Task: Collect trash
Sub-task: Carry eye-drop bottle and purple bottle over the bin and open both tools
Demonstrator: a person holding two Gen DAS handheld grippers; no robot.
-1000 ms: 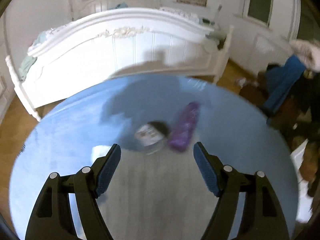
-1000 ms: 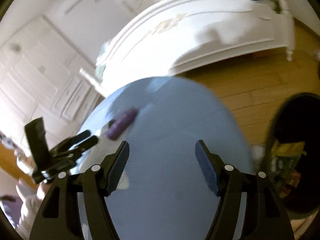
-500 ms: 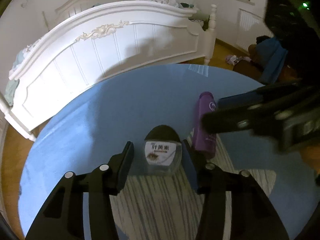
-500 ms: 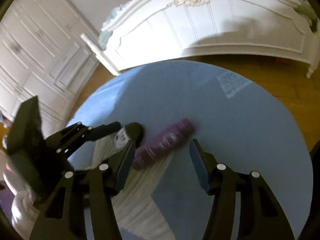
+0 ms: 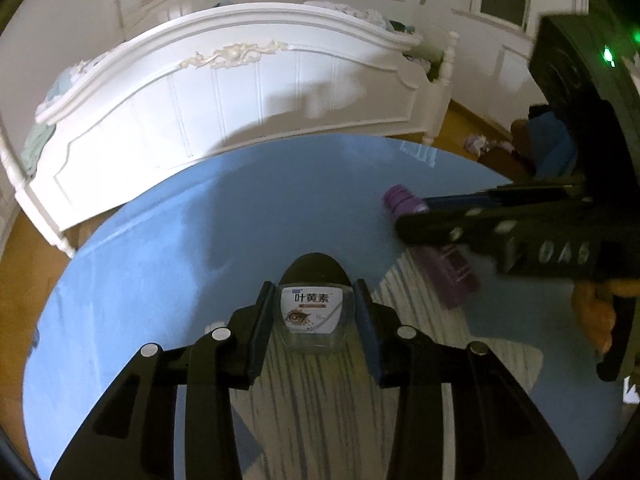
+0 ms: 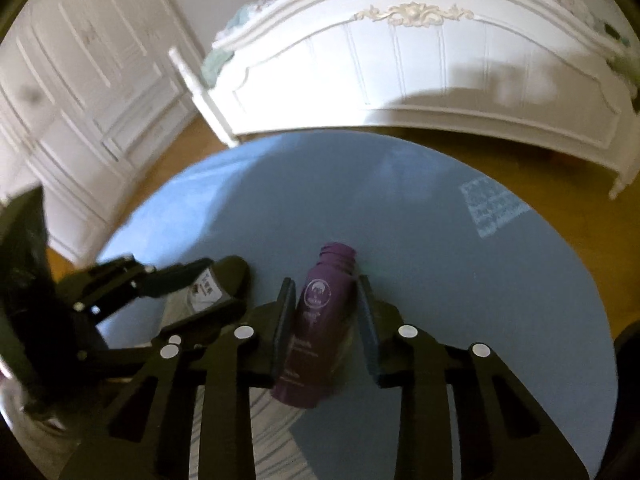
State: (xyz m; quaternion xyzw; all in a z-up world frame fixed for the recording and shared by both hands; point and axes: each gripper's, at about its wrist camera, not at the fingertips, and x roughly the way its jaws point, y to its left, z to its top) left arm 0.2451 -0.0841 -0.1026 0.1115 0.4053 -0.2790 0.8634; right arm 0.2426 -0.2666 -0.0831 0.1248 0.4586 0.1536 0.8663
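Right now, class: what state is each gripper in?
Left gripper: fingers closing, shut on the clear bottle.
Right gripper: fingers closing, shut on the purple bottle.

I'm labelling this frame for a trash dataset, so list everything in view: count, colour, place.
jar: one, clear with black cap and white label, lying on the table between the left gripper's pads.
bottle: one, purple, capless, lying on the table between the right gripper's pads.
table: one, round, blue.
bed: one, white, behind the table.
wardrobe: one, white, left of the bed.
left gripper: black, jaws just closing, pads against the jar.
right gripper: black, jaws just closing, pads against the bottle.
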